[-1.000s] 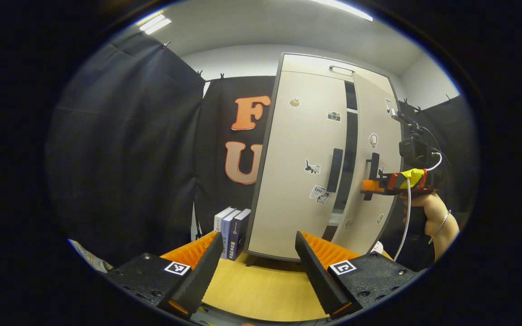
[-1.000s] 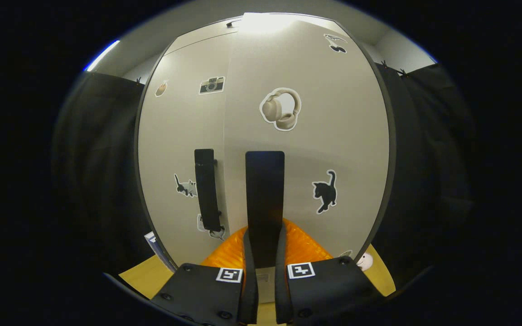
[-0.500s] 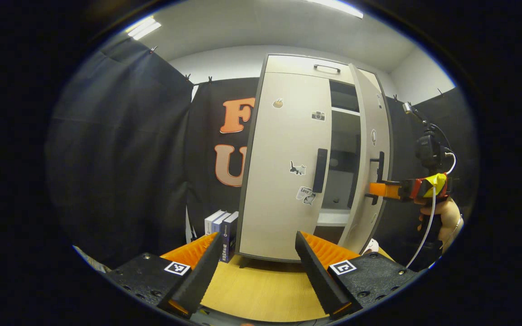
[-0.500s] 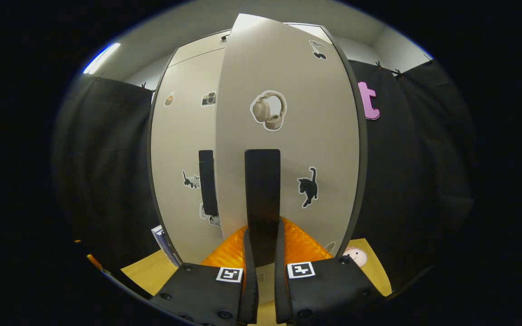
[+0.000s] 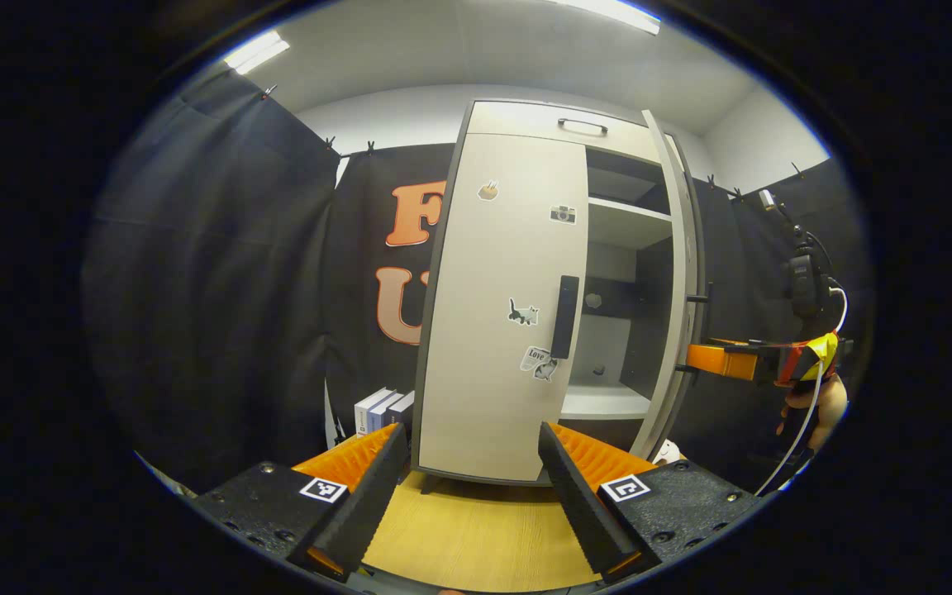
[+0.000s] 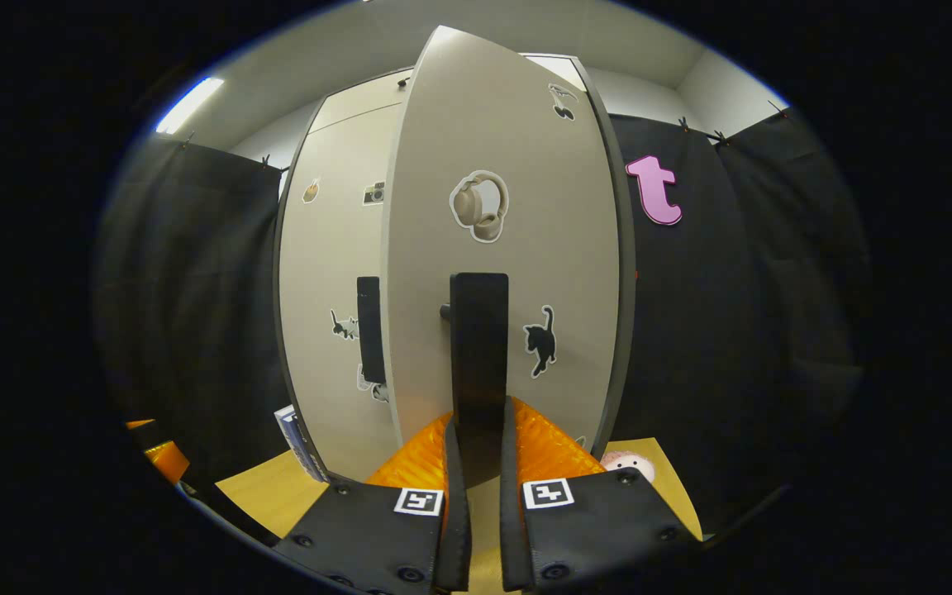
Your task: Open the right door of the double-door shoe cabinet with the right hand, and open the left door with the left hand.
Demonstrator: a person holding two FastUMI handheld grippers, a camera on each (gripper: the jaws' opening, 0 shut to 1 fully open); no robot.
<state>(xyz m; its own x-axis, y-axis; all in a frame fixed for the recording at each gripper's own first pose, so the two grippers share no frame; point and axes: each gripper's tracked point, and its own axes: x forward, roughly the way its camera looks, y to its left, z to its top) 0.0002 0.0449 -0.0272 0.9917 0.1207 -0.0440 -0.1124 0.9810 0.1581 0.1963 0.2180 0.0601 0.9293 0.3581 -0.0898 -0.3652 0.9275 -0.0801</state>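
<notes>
Beige and trimmed in dark edging, the shoe cabinet (image 5: 517, 273) stands on a wooden bench (image 5: 476, 537) against the black cloth wall. At its left foot in the left gripper view, a few books (image 5: 377, 409) stand upright just beside it. The left tool (image 5: 472, 483) hangs well short of the cabinet with its fingers spread wide, nothing between them. Past it, the left door (image 5: 497, 314) sits closed, carrying small stickers and a black vertical handle (image 5: 564, 316) near its inner edge. Right of that handle the cabinet's dark inside shows, with a white shelf (image 5: 629, 213) high up and another lower down. The right door (image 5: 678, 281) stands swung out, nearly edge-on to this camera. At the far right, the right tool (image 5: 695, 359) reaches in level to that door's handle, a hand (image 5: 815, 401) behind it. In the right gripper view the right tool (image 6: 476, 463) is pinched on the right door's black handle (image 6: 478, 347), both fingers pressed against its lower end.
</notes>
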